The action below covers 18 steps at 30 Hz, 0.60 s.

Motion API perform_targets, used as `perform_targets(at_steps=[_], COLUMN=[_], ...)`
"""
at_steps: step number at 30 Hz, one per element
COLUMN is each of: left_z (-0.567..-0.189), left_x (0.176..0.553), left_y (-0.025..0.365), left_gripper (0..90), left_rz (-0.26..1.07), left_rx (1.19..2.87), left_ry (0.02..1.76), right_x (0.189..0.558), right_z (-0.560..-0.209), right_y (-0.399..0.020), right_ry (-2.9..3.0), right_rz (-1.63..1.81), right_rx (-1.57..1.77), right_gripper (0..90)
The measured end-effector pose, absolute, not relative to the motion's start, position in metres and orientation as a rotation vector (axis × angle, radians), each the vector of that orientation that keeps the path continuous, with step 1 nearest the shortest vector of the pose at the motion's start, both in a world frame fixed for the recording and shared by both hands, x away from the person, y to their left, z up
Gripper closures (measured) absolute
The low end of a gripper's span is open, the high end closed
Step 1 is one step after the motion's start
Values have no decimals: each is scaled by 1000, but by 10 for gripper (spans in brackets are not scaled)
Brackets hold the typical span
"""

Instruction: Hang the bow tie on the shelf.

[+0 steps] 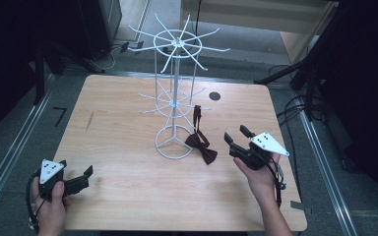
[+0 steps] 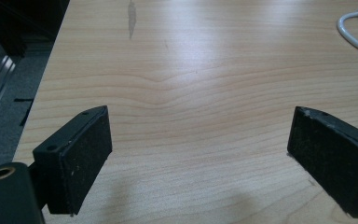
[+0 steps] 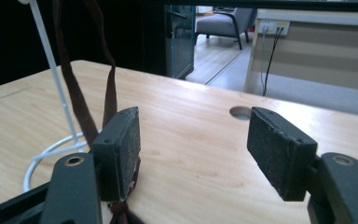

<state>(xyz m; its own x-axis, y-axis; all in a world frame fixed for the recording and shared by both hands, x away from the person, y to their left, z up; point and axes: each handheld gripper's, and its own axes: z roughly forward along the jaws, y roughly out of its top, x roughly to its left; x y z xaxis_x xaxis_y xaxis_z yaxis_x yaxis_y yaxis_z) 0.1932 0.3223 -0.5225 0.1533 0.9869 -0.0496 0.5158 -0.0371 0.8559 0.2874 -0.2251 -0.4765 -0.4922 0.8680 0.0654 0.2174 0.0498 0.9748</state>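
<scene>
While the right claw (image 1: 237,140) stands with jaws apart, the burgundy bow tie (image 1: 202,145) is found just left of it, its strap hung from the wire rack (image 1: 173,101). Soft, light fabric is judged; the knot should be gripped. The left claw (image 1: 85,176) is also spread, holding nothing.

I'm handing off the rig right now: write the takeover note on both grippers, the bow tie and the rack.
Left gripper: open, holding nothing, near the table's left front corner.
Right gripper: open, holding nothing, just right of the bow tie.
Bow tie: dark red, bow resting on the table beside the white wire rack's ring base; strap runs up toward a lower arm, apparently hooked there, attachment not clear.
Done: tie appears hung, both grippers free.
Left: confirm the strap sits on the arm, re-hook if needed.
</scene>
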Motion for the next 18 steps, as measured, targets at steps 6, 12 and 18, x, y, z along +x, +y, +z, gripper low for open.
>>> perform_targets(at_steps=[6,12,18], left_z=[-522,-522,-522], left_x=[193,191,191], left_y=[324,325,325], left_gripper=[70,70,70], left_rz=[762,749,752], left_rx=[1647,1633,1638], left_ry=[1465,1443,1444], right_x=[277,265,255], right_z=[-485,-494,-507], right_y=[-240,-254,-271], right_ry=[1754,1768,1768], right_rz=[1486,1454,1422], right_rx=[1097,1102,1134], right_gripper=[322,311,311])
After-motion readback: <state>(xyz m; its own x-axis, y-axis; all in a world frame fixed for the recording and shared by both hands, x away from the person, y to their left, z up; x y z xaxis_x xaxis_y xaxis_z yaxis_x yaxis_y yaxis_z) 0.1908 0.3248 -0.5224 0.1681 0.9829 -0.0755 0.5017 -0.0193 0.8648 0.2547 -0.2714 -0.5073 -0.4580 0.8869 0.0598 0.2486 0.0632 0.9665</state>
